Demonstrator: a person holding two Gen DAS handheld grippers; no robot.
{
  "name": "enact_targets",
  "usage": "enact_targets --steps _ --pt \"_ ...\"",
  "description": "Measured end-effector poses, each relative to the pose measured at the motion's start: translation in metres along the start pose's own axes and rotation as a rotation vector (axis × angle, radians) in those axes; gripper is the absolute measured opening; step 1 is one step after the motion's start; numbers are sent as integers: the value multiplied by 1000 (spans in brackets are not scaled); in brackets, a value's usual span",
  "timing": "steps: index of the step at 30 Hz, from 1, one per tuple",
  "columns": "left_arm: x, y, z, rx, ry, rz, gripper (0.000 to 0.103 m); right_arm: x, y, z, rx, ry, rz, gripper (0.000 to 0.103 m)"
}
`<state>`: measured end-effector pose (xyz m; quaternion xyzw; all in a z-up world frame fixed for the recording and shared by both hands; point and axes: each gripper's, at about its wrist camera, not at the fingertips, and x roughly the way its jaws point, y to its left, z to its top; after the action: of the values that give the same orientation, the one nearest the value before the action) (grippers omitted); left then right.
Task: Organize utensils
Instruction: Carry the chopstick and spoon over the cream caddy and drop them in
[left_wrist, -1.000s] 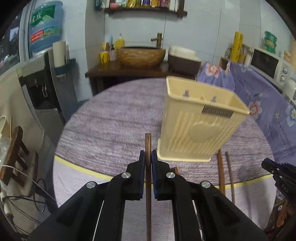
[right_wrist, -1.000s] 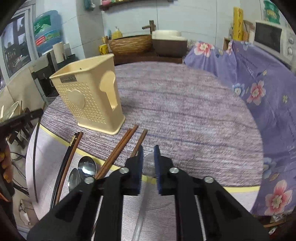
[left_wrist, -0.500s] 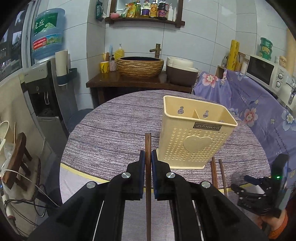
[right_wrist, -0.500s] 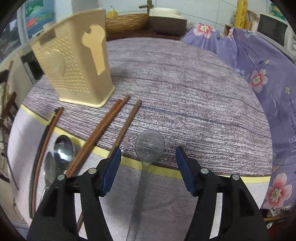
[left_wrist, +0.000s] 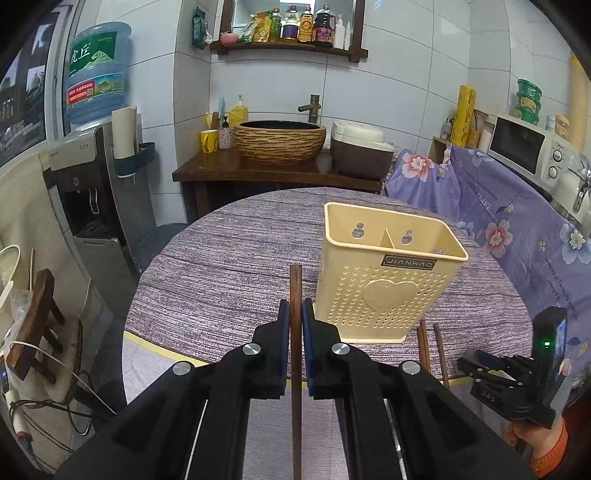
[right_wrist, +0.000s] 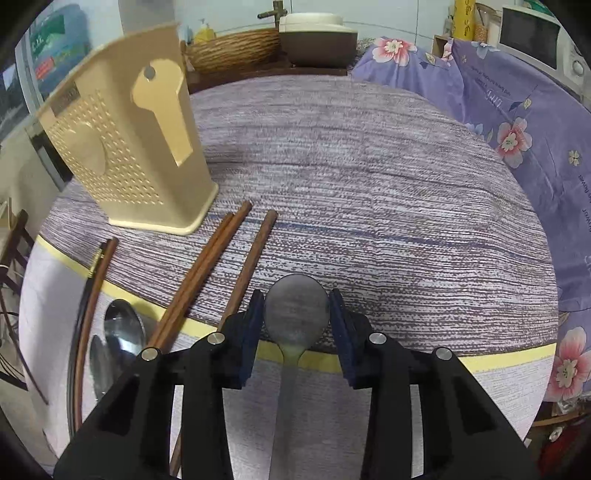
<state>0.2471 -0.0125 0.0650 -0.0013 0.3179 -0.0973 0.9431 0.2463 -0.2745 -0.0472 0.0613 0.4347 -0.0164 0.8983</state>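
The left gripper (left_wrist: 295, 319) clamps a wooden chopstick (left_wrist: 295, 291) upright, the cream utensil holder (left_wrist: 384, 280) at its two o'clock. The right gripper (right_wrist: 296, 314) straddles a spoon (right_wrist: 297, 310), jaws narrowed but seemingly not yet gripping. Likely next: lift chopstick over the holder's rim.

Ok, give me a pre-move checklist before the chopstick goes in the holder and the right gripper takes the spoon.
1. Left gripper shut on chopstick: ok.
2. Holder upright, open top unblocked: ok.
3. Which compartment takes chopsticks: cannot tell.
4. Right gripper open, fingers either side of spoon bowl: ok.
5. Right fingers touching spoon: cannot tell.
6. Loose chopsticks left of spoon, apart from the fingers: ok.
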Motion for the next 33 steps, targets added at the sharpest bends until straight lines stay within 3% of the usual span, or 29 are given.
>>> enact_targets --steps 5,11,26,33 --pt "-12 4 5 -8 -31 -8 8 -52 -8 8 9 -92 84 37" --pt "-28 7 11 -17 -79 -19 8 -103 -14 17 -6 -187 115 37" --pt "-41 16 21 -34 -123 -1 8 -114 -5 23 -62 -239 149 37" --pt "-54 22 48 -36 -175 8 8 -129 8 49 -107 -286 173 37"
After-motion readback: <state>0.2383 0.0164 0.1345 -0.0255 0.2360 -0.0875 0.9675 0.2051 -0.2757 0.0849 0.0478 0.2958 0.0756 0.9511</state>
